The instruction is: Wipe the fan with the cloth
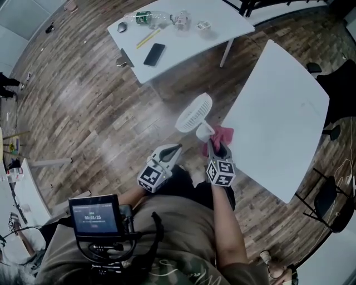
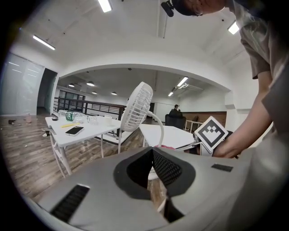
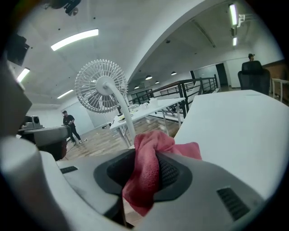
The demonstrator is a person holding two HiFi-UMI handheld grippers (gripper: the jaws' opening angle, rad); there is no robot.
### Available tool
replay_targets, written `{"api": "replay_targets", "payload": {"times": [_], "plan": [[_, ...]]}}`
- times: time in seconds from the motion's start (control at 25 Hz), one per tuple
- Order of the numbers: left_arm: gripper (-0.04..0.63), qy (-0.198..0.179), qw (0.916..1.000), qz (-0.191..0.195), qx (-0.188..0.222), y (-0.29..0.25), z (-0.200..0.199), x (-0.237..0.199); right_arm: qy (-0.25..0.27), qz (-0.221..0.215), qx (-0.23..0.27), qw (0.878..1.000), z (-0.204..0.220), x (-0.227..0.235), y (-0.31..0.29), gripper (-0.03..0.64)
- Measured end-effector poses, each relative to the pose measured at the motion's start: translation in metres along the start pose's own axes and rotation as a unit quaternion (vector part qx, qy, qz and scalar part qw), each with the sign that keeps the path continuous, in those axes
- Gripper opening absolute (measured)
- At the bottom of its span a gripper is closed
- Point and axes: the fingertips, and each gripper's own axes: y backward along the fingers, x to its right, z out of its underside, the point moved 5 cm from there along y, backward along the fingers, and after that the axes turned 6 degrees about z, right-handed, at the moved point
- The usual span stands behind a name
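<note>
A white fan (image 1: 194,113) on a curved stem stands at the near corner of the white table (image 1: 278,111). The pink cloth (image 1: 223,135) bunches beside the fan's base, and my right gripper (image 1: 218,147) is shut on it. In the right gripper view the cloth (image 3: 151,144) stands up between the jaws, with the fan (image 3: 100,85) up to the left and the table (image 3: 235,122) to the right. My left gripper (image 1: 176,148) is shut and holds nothing, just left of the fan's base. In its own view, the left gripper (image 2: 152,157) points at the fan (image 2: 137,106).
A second white table (image 1: 178,39) stands further off with a phone (image 1: 154,54), a bottle (image 1: 146,17) and small items. Dark chairs (image 1: 334,206) sit at the right. Wood floor lies between the tables. A device with a screen (image 1: 93,216) hangs on the person's chest.
</note>
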Motion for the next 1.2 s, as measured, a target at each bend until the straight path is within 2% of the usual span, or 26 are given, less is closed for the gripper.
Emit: {"api": "replay_targets", "payload": {"times": [0.08, 0.2, 0.32, 0.44, 0.52, 0.72, 0.84, 1.0, 1.2], "plan": [[0.023, 0.004, 1.0, -0.001, -0.004, -0.001, -0.005, -0.001, 0.002, 0.007, -0.008, 1.0, -0.002, 0.006, 0.0, 0.124], [0.023, 0.005, 1.0, 0.005, -0.006, -0.001, -0.009, 0.003, -0.021, 0.058, -0.03, 0.998, 0.004, 0.033, 0.009, 0.13], [0.023, 0.011, 0.9997, 0.016, -0.011, -0.006, -0.02, 0.007, -0.034, 0.089, -0.013, 0.995, -0.003, 0.054, 0.027, 0.129], [0.023, 0.005, 0.9997, 0.022, -0.008, -0.013, -0.024, 0.001, -0.046, 0.055, 0.038, 0.997, -0.025, 0.039, 0.033, 0.127], [0.023, 0.005, 0.9996, 0.026, -0.008, -0.018, -0.025, 0.001, -0.055, 0.024, 0.05, 0.997, -0.032, 0.021, 0.03, 0.127], [0.023, -0.002, 0.9992, 0.038, -0.011, -0.025, -0.024, 0.004, -0.06, -0.008, 0.009, 0.998, -0.018, -0.002, 0.006, 0.127], [0.023, 0.006, 0.9993, 0.034, -0.013, -0.026, -0.027, 0.005, -0.055, -0.004, -0.018, 0.998, -0.007, 0.002, -0.003, 0.144], [0.023, 0.028, 0.999, 0.025, -0.024, -0.024, -0.03, 0.005, -0.029, -0.001, -0.028, 0.999, -0.005, 0.007, -0.005, 0.143], [0.023, 0.004, 0.9993, 0.035, -0.01, -0.023, -0.03, 0.0, -0.059, 0.078, -0.046, 0.994, 0.005, 0.049, 0.012, 0.144]]}}
